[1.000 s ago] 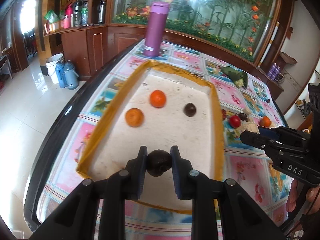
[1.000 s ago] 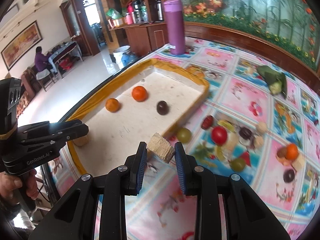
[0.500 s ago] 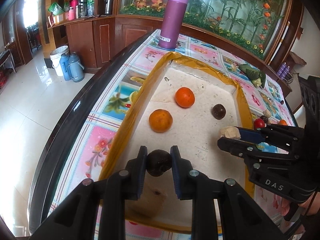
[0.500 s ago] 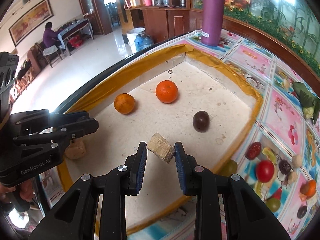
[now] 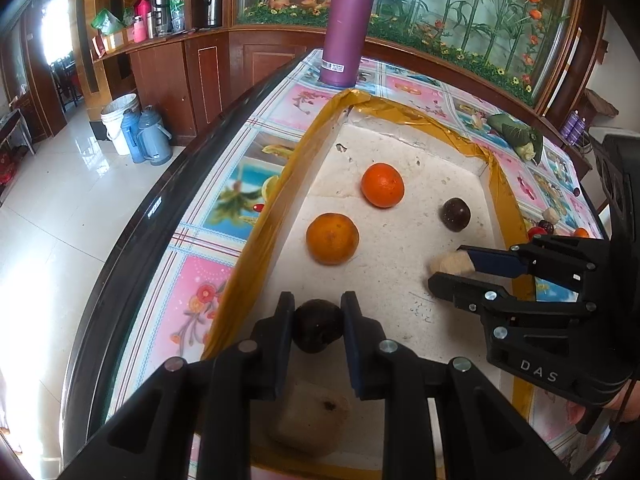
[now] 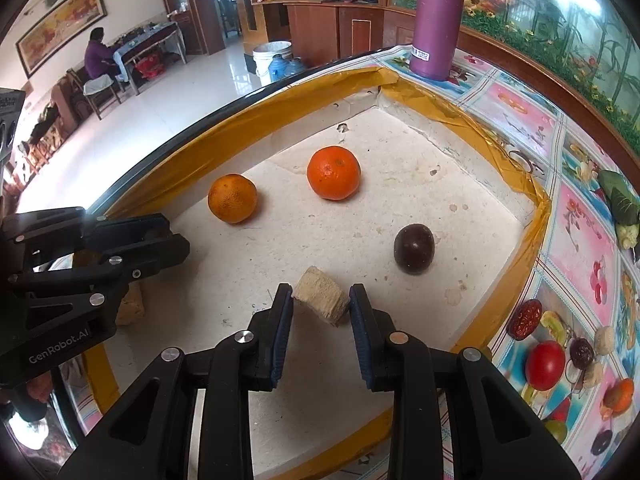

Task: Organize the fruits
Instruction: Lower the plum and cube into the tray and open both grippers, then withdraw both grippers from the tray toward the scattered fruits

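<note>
Right tongs (image 6: 320, 306) opening, tan chunk (image 6: 320, 300) between

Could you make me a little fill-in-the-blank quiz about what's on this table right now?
1. The left tongs grip a dark round ____.
2. The tray holds ____ oranges.
3. The tall bottle behind the tray is ____.
4. The right tongs hold a tan chunk over the ____.

Missing words: fruit; two; purple; tray
</note>
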The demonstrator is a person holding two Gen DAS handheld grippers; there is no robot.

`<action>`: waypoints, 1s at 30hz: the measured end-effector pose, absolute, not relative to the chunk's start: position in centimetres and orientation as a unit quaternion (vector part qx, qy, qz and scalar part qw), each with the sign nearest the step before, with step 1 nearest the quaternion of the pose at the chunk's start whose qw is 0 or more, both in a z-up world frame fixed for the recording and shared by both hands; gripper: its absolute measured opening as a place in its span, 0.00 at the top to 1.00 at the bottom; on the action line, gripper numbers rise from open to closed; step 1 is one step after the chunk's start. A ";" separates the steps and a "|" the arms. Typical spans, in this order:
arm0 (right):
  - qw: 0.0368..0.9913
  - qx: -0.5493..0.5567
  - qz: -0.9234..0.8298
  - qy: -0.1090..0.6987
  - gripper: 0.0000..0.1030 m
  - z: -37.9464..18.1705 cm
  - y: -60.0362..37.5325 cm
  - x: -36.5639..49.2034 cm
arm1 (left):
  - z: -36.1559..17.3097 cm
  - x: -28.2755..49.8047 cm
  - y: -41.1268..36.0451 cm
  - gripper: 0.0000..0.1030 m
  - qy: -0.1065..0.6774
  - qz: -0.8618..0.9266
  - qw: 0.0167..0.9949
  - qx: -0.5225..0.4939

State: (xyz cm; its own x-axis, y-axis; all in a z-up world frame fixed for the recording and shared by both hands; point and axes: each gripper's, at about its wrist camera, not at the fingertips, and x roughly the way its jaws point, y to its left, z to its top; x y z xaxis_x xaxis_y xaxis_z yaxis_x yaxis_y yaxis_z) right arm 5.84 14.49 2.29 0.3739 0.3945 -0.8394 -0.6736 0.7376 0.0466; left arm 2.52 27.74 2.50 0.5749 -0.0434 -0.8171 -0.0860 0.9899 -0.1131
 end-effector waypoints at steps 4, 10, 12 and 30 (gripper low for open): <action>0.816 -0.153 0.325 0.454 0.66 2.2 14.3 5.8 | 2.5 2.6 27.6 0.74 0.463 0.016 0.884 -0.065; 0.820 -0.155 0.318 0.451 0.66 2.5 13.8 5.2 | 2.6 2.0 27.5 0.71 0.464 0.019 0.883 -0.069; 0.823 -0.156 0.315 0.446 0.66 2.8 13.6 4.8 | 2.8 1.6 27.5 0.67 0.460 0.023 0.885 -0.067; 0.855 -0.109 0.282 0.421 0.61 5.6 8.5 0.7 | 5.2 -2.6 25.9 0.33 0.414 0.060 0.905 -0.080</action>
